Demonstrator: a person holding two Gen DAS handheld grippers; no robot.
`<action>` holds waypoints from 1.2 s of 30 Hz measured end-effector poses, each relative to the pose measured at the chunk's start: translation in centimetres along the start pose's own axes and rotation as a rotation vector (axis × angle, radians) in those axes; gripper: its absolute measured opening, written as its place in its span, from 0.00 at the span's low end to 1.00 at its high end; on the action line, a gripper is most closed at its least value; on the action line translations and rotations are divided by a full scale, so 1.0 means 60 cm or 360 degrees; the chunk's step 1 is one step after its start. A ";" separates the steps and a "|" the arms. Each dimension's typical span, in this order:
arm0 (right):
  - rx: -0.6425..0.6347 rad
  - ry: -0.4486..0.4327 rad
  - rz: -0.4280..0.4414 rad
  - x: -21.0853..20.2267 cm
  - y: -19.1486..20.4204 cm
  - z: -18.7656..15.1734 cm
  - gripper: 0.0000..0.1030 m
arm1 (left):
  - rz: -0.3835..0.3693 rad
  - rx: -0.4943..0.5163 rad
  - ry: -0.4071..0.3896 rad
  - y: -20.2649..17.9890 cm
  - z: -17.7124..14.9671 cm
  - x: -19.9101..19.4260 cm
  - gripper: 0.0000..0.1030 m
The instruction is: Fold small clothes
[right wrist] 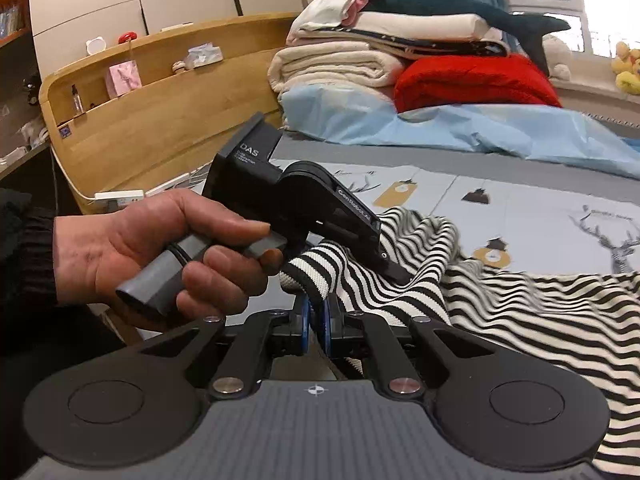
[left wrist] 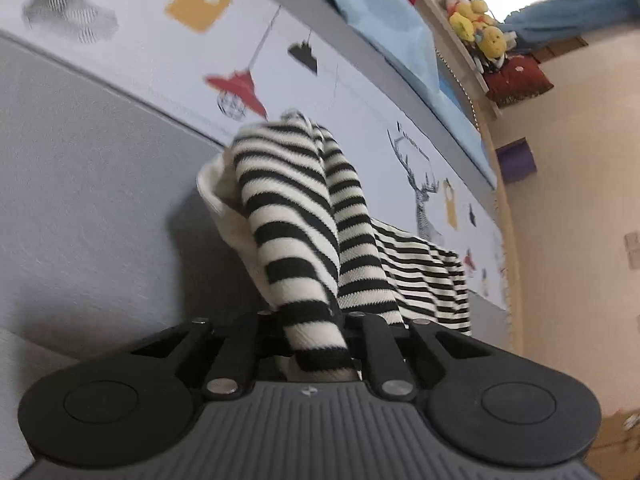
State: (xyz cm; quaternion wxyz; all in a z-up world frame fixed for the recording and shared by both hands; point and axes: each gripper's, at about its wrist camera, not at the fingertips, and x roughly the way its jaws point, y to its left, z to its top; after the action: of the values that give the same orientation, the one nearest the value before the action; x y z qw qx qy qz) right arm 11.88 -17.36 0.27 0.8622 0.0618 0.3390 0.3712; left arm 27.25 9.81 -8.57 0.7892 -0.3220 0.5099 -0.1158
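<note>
A black-and-white striped knit garment (right wrist: 520, 312) lies spread on the bed. In the left wrist view a bunched fold of the garment (left wrist: 296, 216) rises out of my left gripper (left wrist: 316, 344), whose jaws are shut on it. The right wrist view shows that left gripper (right wrist: 394, 270) from the side, held by a person's hand (right wrist: 160, 248), its tip pressed into the cloth. My right gripper (right wrist: 316, 320) is shut on a rolled striped edge (right wrist: 308, 276) just below it, the blue pads (right wrist: 305, 320) close together.
The bed sheet (right wrist: 540, 208) is pale blue with deer and lamp prints. Folded blankets (right wrist: 340, 64), a red one (right wrist: 476, 80) and a light blue cover (right wrist: 460, 128) are stacked at the head. A wooden headboard shelf (right wrist: 160, 100) stands left; plush toys (left wrist: 480, 28) sit on a sill.
</note>
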 end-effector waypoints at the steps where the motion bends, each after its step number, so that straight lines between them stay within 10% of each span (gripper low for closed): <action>1: -0.0001 0.0001 0.0024 0.006 0.006 0.001 0.07 | 0.0005 0.0008 -0.0021 0.008 -0.001 -0.015 0.11; 8: -0.0014 -0.0074 0.0336 0.044 0.078 0.018 0.07 | -0.0004 -0.0025 -0.0265 0.053 -0.016 -0.146 0.11; 14: 0.0085 -0.0081 0.0346 0.029 0.064 0.020 0.07 | -0.0010 0.0042 -0.0285 0.006 -0.013 -0.144 0.11; 25: 0.0454 -0.0296 -0.0095 -0.173 -0.124 -0.029 0.06 | -0.0314 0.0380 -0.0216 -0.255 -0.069 0.001 0.13; 29: 0.0587 -0.0364 -0.0295 -0.252 -0.181 -0.069 0.06 | -0.0462 0.0412 -0.0120 -0.315 -0.100 0.044 0.44; 36: 0.1065 -0.0002 -0.0655 -0.265 -0.294 -0.145 0.08 | -0.0345 0.0410 -0.0174 -0.299 -0.108 0.025 0.46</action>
State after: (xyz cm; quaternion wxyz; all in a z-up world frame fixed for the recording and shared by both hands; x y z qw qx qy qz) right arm 9.09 -42.12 -4.15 0.8510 0.2706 0.4461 0.0594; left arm 24.88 -7.23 -0.20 0.8334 -0.2772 0.4096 -0.2468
